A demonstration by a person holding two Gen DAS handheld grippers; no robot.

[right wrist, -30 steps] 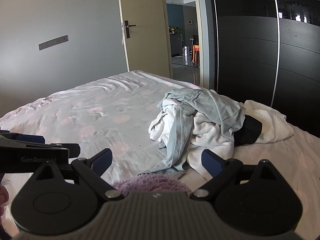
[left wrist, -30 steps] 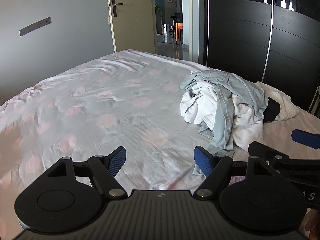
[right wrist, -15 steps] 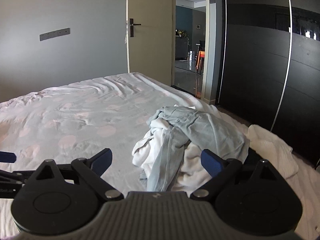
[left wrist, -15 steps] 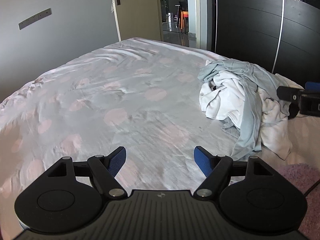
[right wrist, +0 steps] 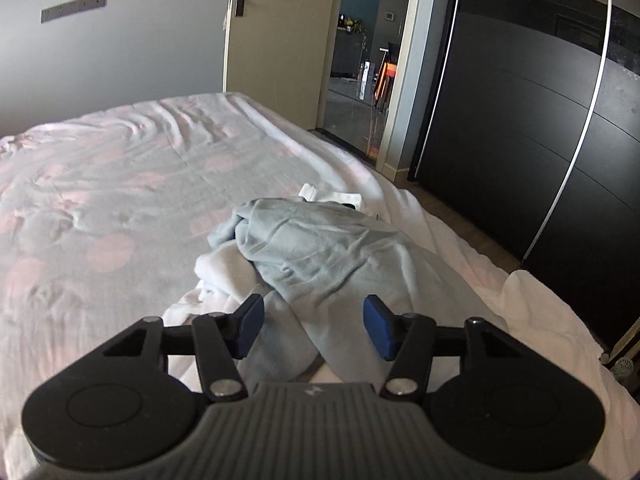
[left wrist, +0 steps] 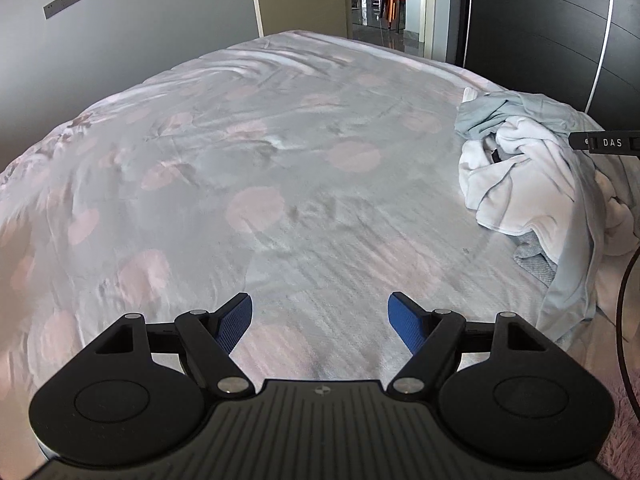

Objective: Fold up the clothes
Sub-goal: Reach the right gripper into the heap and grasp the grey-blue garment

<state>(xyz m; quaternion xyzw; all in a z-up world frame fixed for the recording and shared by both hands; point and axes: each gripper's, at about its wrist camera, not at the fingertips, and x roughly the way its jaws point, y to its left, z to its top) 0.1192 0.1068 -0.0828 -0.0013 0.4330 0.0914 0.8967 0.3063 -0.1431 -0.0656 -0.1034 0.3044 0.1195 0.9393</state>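
While hovering over the bed (left wrist: pixel 280 152), left gripper (left wrist: pixel 320 322) with blue fingers (left wrist: pixel 236 322) spread wide, gripping nothing, only pink-dotted grey sheet between them. Pile of clothes (left wrist: pixel 532 176) heaped at 2 o'clock in the left wrist view, well apart from those fingers, near the bed's right edge. Right gripper (right wrist: pixel 314 326) poised directly above the same pile of clothes (right wrist: pixel 320 256), fingers (right wrist: pixel 250 324) likewise wide apart and holding nothing; whether touching the cloth, cannot tell. Pale blue-grey garment (right wrist: pixel 340 248) draped on top, white garment (right wrist: pixel 224 268) bunched beneath at 10 o'clock. Dark wardrobe (right wrist: pixel 520 120) at 2 o'clock beyond the bed, open door (right wrist: pixel 276 40) at 12 o'clock.
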